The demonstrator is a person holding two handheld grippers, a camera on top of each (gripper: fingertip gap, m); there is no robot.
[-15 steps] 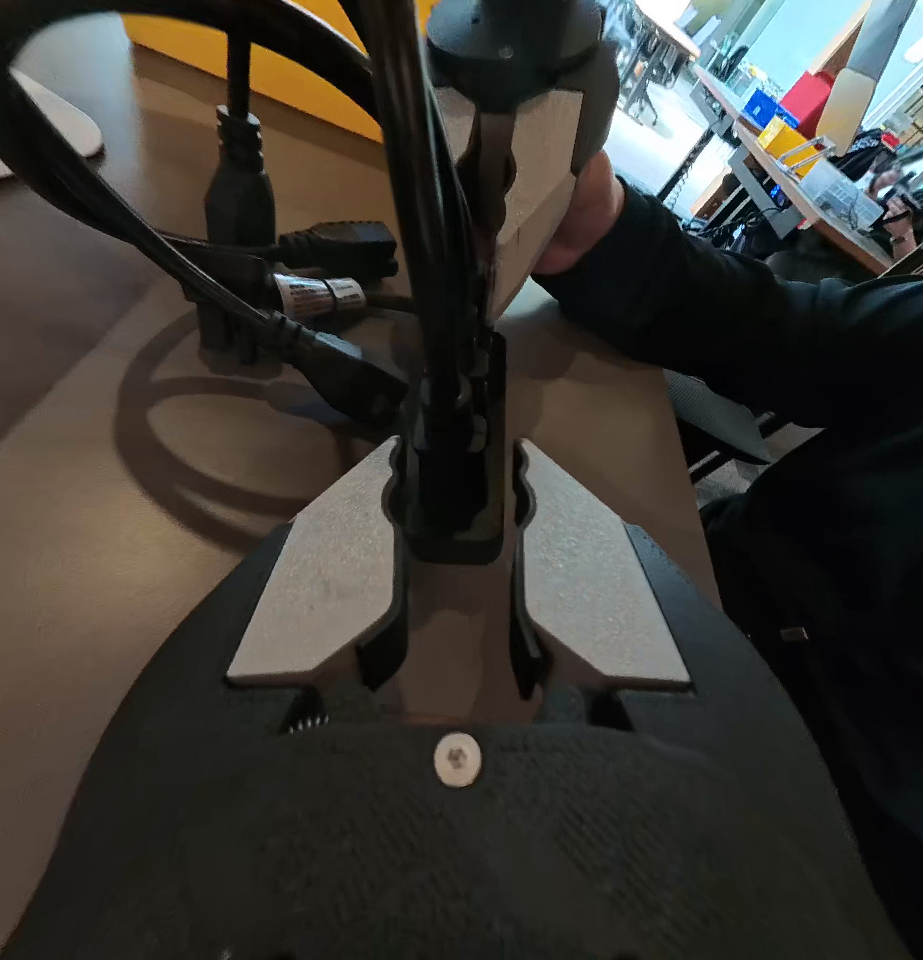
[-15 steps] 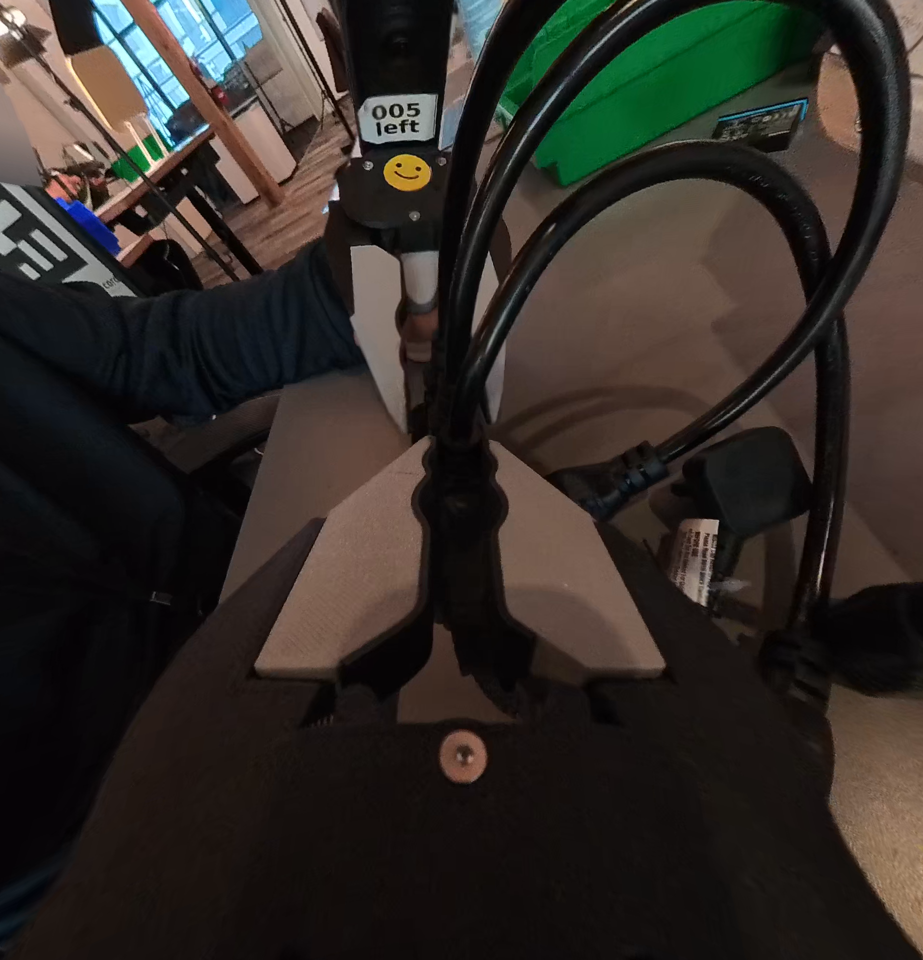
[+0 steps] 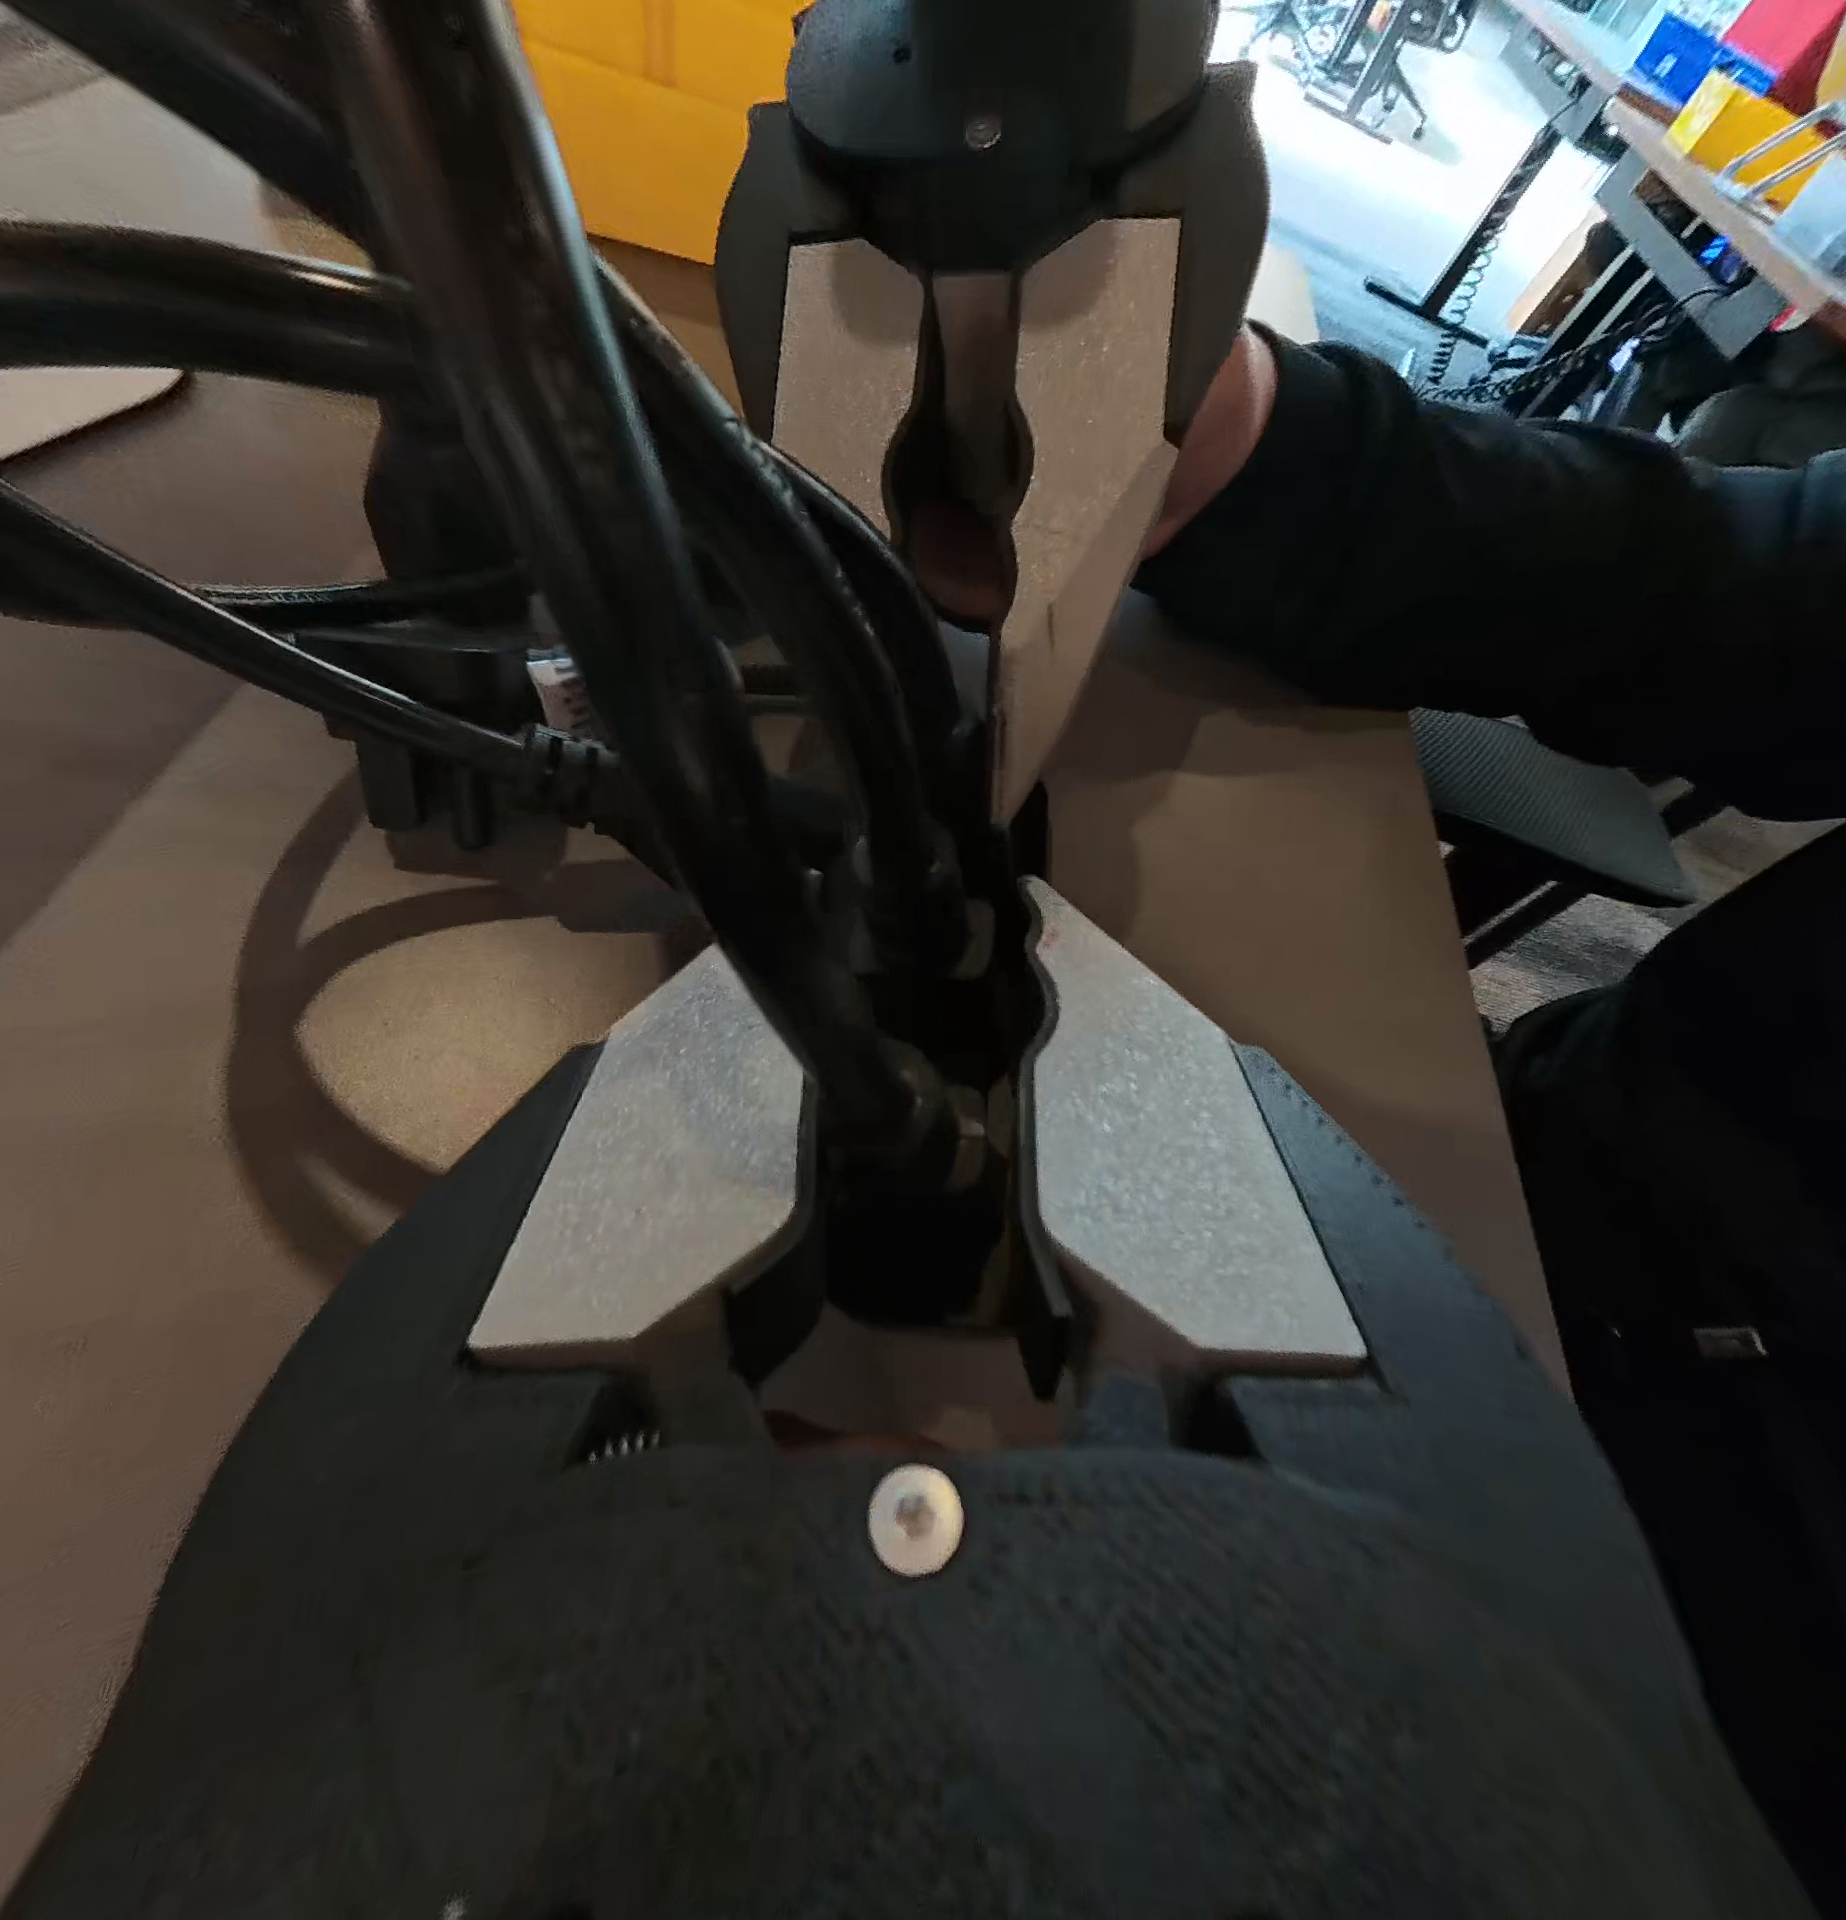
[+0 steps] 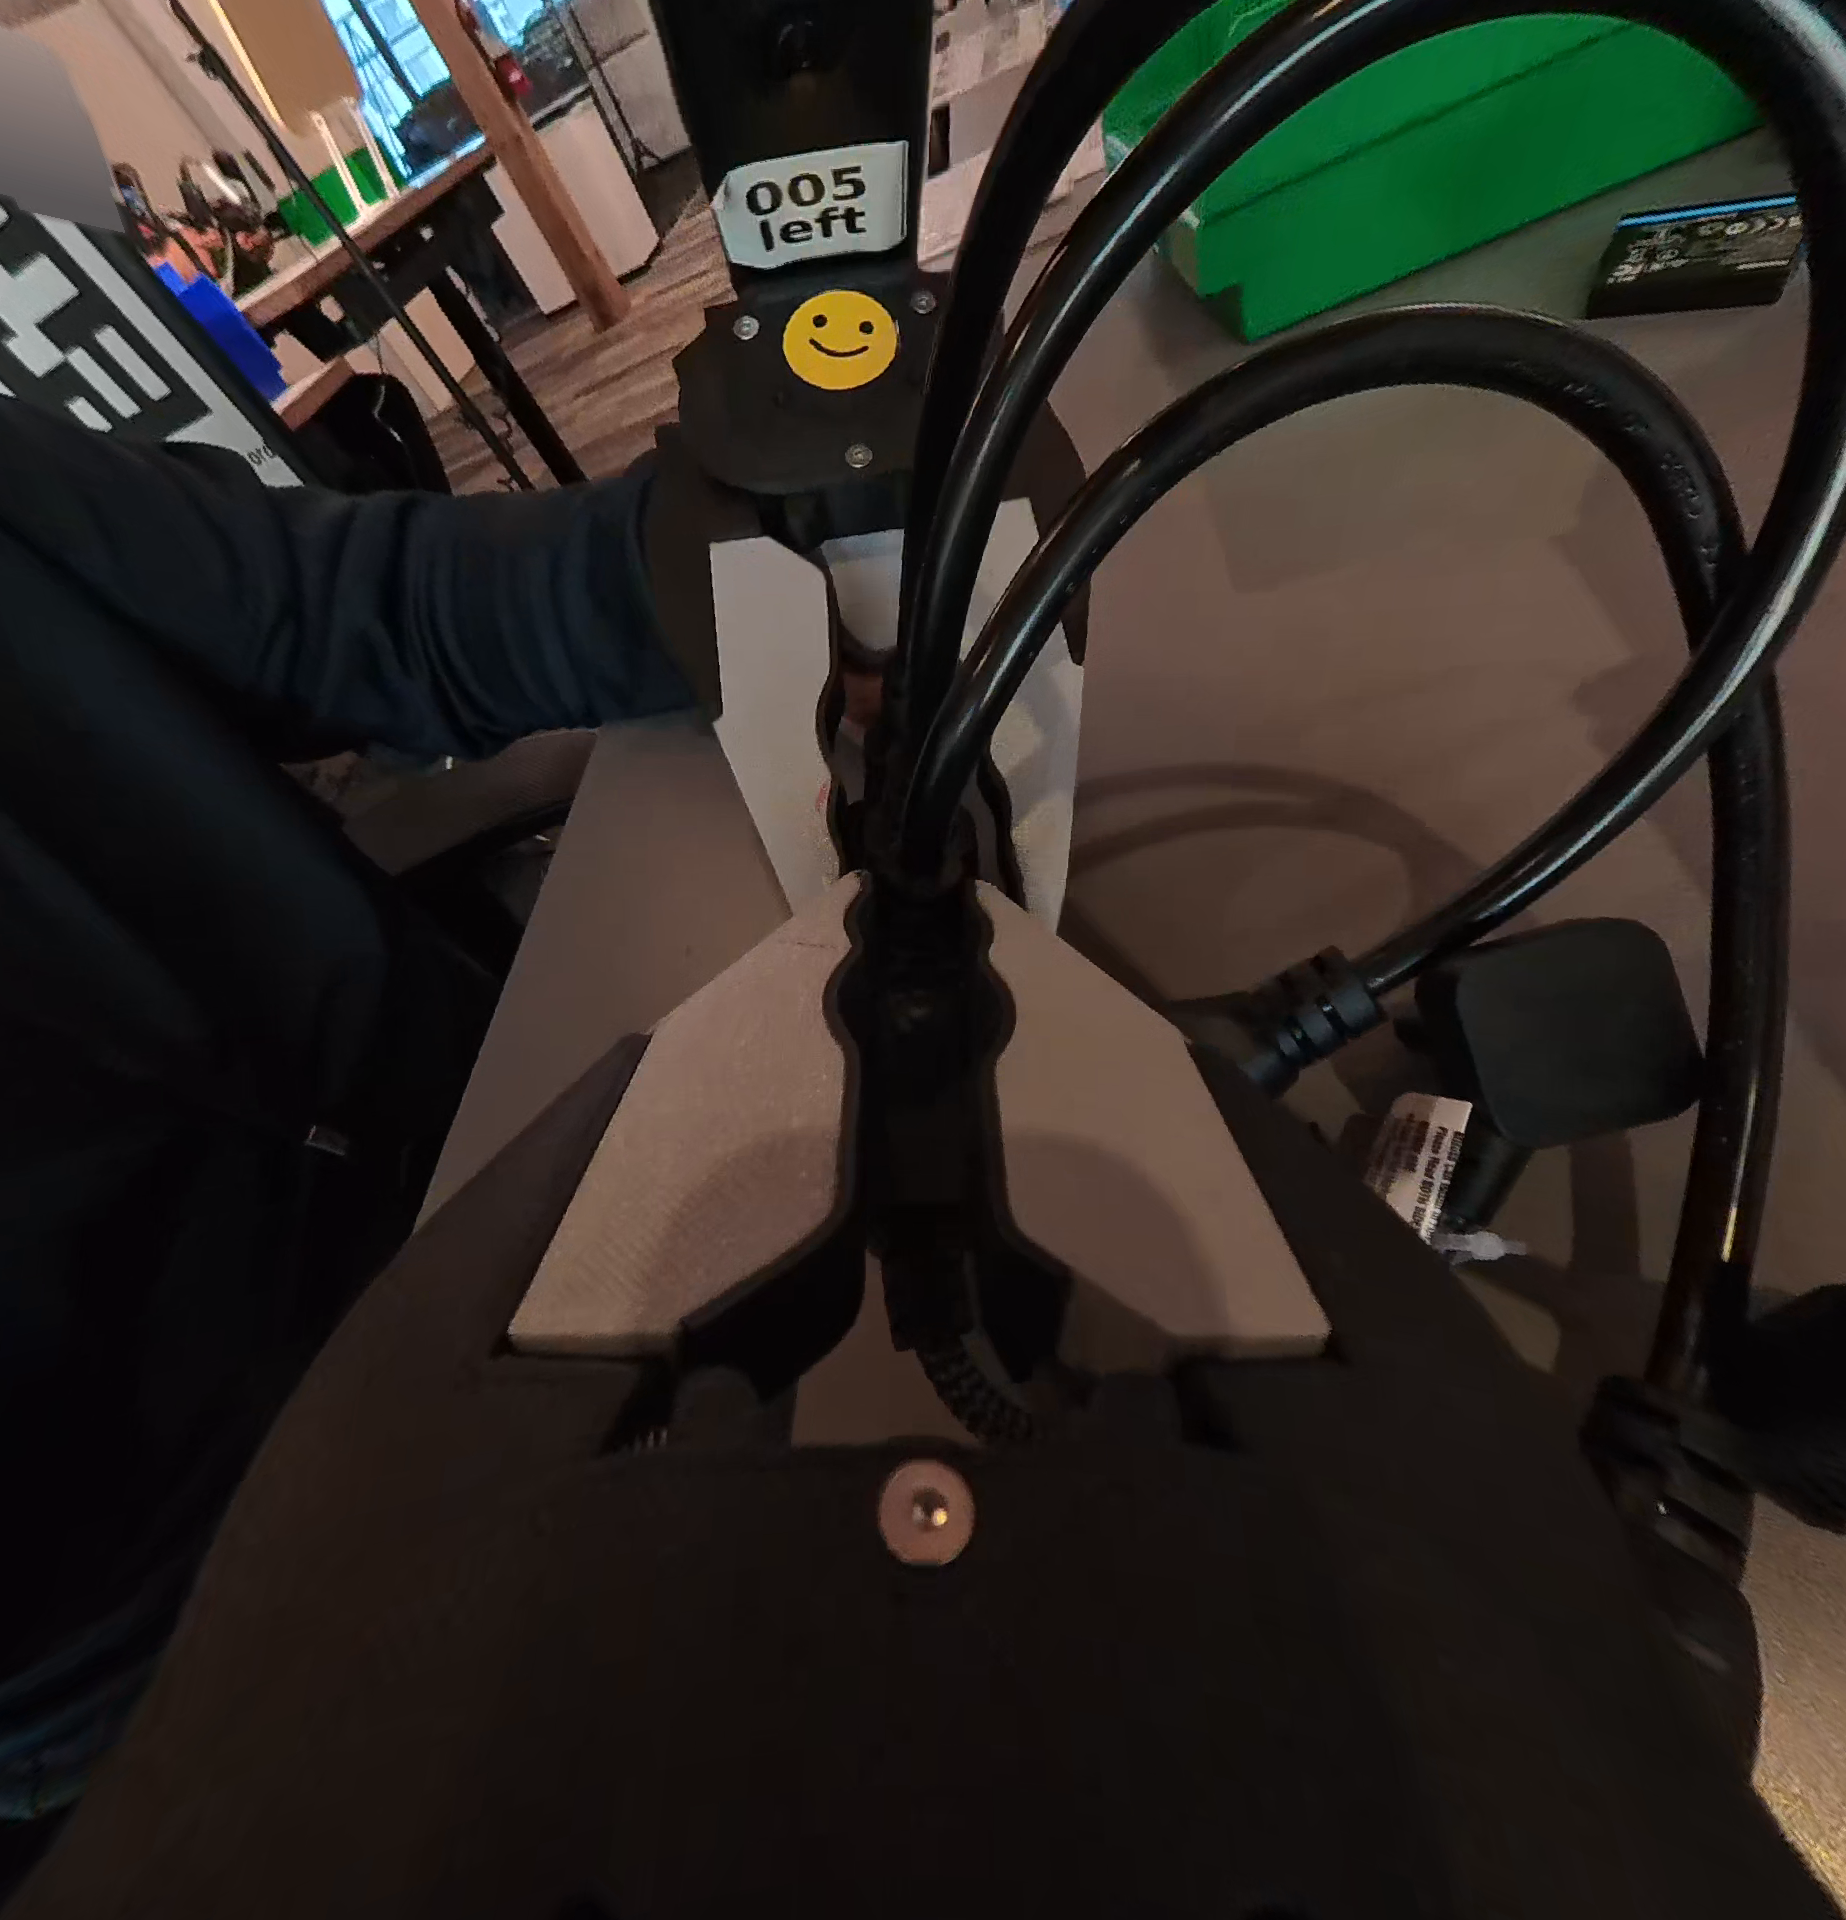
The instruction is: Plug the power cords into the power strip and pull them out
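step in hand: judged to be joining or parting two black cord ends held nose to nose between the two grippers, above the tan table top [image 3: 1241, 862]; which of the two, cannot tell.

left gripper [image 3: 924, 1039]: grey wedge-shaped fingers [image 3: 1137, 1132] stand a moderate way apart with a black plug body and its thick black cables [image 3: 628, 623] between them. the right-hand pad lies along the plug; the left-hand pad is hidden behind a cable, so a firm clamp cannot be told.

right gripper [image 4: 924, 977]: narrow, its pale grey fingers [image 4: 732, 1101] pressed on a slim black connector [image 4: 919, 1049] from both sides; a braided black lead runs back from it at 6 o'clock.

task thing: no strip body is plain in either view. the mating point sits at the centre of both views, tip to tip.

loose ends: square black wall plug [image 4: 1563, 1029] with a white tag lies on the table at 3 o'clock in the right wrist view; more black plugs [image 3: 431, 790] lie at 9 o'clock in the left wrist view. two glossy loops arch overhead from 12 to 3 o'clock.

doing it well: keep both grippers on one straight axis and move along it only, with no twist or sideways rocking. judged risk: the loops drag the plug off line, so let them hang free. firm up the left hold before loading it.
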